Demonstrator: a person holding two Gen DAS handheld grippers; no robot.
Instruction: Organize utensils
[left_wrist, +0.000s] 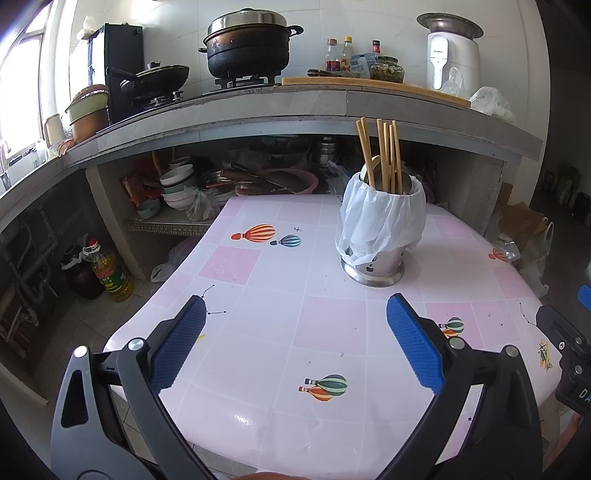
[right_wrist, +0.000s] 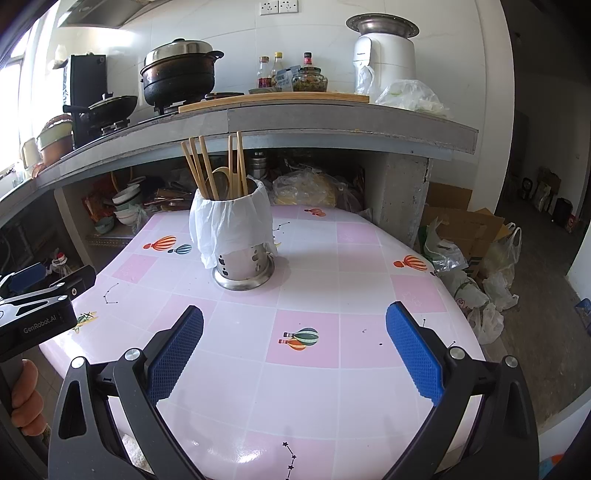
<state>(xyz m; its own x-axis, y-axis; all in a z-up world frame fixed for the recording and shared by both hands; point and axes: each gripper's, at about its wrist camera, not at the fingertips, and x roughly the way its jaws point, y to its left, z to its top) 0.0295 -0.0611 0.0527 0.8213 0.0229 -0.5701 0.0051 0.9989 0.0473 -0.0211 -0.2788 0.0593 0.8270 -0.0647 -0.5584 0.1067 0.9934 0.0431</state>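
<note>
A steel utensil holder (left_wrist: 373, 264) (right_wrist: 243, 264), draped with a white plastic bag (left_wrist: 382, 219) (right_wrist: 231, 225), stands on the pink tiled table (left_wrist: 266, 354) (right_wrist: 314, 387). Several wooden chopsticks (left_wrist: 386, 155) (right_wrist: 218, 168) and a spoon stand upright inside it. My left gripper (left_wrist: 295, 306) is open and empty above the table's near part, the holder ahead and to its right. My right gripper (right_wrist: 294, 314) is open and empty as well, with the holder ahead and left of it. The other gripper's body shows at each view's edge.
A concrete counter (left_wrist: 295, 107) behind the table carries a black pot (left_wrist: 247, 44), a wok, bottles, a cutting board and a white appliance (left_wrist: 452, 55). Bowls and bags fill the shelf underneath. An oil bottle (left_wrist: 110, 275) stands on the floor left; boxes and bags (right_wrist: 476, 251) lie right.
</note>
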